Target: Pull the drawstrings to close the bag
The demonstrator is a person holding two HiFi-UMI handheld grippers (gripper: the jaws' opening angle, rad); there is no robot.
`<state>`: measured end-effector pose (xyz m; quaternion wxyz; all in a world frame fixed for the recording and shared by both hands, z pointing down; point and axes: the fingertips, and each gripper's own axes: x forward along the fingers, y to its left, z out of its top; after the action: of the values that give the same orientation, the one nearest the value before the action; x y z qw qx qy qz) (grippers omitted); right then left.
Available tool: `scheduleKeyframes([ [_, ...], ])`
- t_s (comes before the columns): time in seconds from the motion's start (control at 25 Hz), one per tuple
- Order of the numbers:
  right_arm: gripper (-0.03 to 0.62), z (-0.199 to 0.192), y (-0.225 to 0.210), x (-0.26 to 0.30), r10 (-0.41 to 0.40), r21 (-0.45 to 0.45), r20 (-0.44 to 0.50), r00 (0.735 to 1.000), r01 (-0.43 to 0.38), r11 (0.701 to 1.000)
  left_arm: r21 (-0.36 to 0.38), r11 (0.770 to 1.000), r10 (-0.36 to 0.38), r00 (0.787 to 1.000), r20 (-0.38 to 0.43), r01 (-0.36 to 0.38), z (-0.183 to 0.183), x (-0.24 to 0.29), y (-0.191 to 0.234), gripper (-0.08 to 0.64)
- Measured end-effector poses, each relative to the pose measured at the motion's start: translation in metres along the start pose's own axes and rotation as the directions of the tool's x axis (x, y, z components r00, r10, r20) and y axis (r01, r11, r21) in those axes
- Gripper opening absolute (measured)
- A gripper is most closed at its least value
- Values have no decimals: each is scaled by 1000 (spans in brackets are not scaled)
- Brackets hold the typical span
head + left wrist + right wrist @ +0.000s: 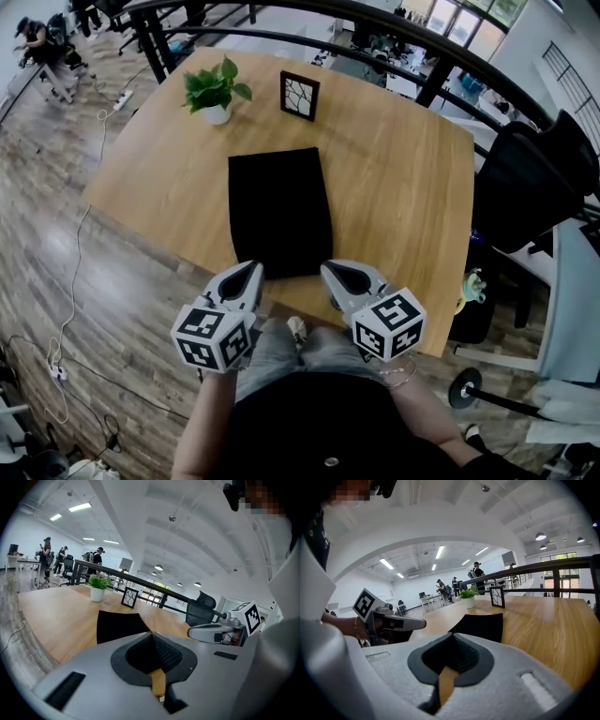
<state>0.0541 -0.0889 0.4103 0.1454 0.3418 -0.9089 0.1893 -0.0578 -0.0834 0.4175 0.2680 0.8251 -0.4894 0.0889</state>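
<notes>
The bag [279,211] runs lengthwise away, its near end just ahead of the left gripper [247,275] and right gripper [337,274] alike; the 2 are closed and empty.

The flat black fabric bag [278,211] lies on the rectangular light wooden table [403,187]. Behind the bag and to its left stands the small leafy plant in a white pot [216,94]. Straight behind the bag stands the black-framed square picture [300,96]. Well to the bag's right, off the table, is the black office chair [530,178]. The left gripper [253,268] sits at the bag's near left corner and the right gripper [329,270] at its near right corner.
</notes>
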Motion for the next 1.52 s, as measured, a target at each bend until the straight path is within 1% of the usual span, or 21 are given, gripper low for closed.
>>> scheduleKeyframes([
  [0.12,0,4,0,3,-9,0,6,1000,9,1000,-2,1000,-5,1000,-5,5,-1,-1,2,15],
  [0.44,0,-3,1,11,-47,80,-3,999,47,996,-18,1000,-16,999,-43,16,-4,-10,20,15],
  [0.6,0,-10,0,15,-80,51,-35,996,81,995,-30,999,-14,998,-63,12,-9,-14,30,15],
  [0.72,0,-18,-4,17,-101,60,-56,993,104,993,-34,999,-13,996,-87,10,-17,-13,37,15],
  [0.84,0,-23,-7,18,-115,63,-71,991,120,991,-73,997,-31,994,-100,24,-27,-13,43,15],
  [0.92,0,-26,-9,18,-111,67,-75,991,116,991,-86,996,-29,993,-117,19,-35,-12,47,15],
  [1.0,0,-29,-12,18,-106,75,-77,991,112,991,-78,997,-19,990,-139,9,-42,-11,51,15],
  [1.08,0,-32,-18,17,-122,78,-92,988,129,989,-65,998,-16,987,-160,5,-49,-9,53,17],
  [1.28,0,-46,-28,14,-152,115,-125,981,166,979,-33,999,-37,977,-211,31,-66,-2,53,17],
  [1.44,2,-58,-37,11,-198,109,-153,968,216,970,-24,1000,-15,970,-245,9,-78,2,62,17],
  [1.52,2,-66,-38,9,-202,112,-170,965,223,968,-19,1000,-10,964,-264,5,-84,4,65,21],
])
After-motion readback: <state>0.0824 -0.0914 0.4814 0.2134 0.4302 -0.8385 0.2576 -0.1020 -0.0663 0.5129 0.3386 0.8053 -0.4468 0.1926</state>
